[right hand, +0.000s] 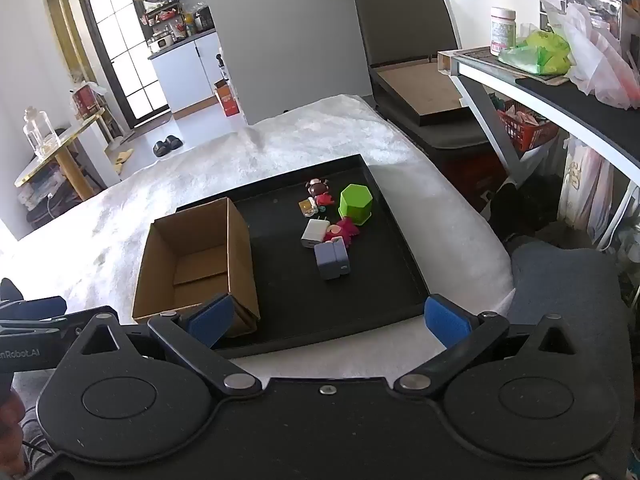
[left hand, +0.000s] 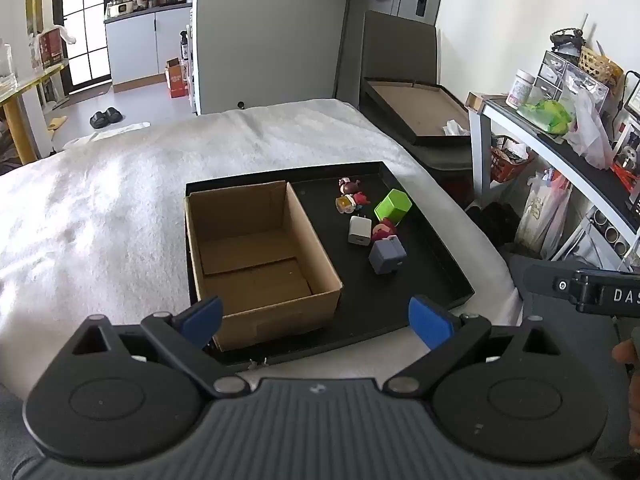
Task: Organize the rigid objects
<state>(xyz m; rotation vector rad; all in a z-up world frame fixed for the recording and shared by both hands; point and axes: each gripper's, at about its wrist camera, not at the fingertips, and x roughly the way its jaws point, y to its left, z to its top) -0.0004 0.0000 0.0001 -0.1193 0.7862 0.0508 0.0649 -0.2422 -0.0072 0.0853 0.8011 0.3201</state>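
A black tray lies on a white blanket. An empty open cardboard box stands in its left half. On the right half lie a green hexagonal cup, a white charger, a grey-purple block, a pink toy and small figurines. My left gripper is open and empty, near the tray's front edge. My right gripper is open and empty, also near the front edge.
The white blanket covers the bed around the tray. A dark chair with a flat cardboard tray stands behind. A cluttered desk is at the right. The other gripper's body shows at the right edge and the left edge.
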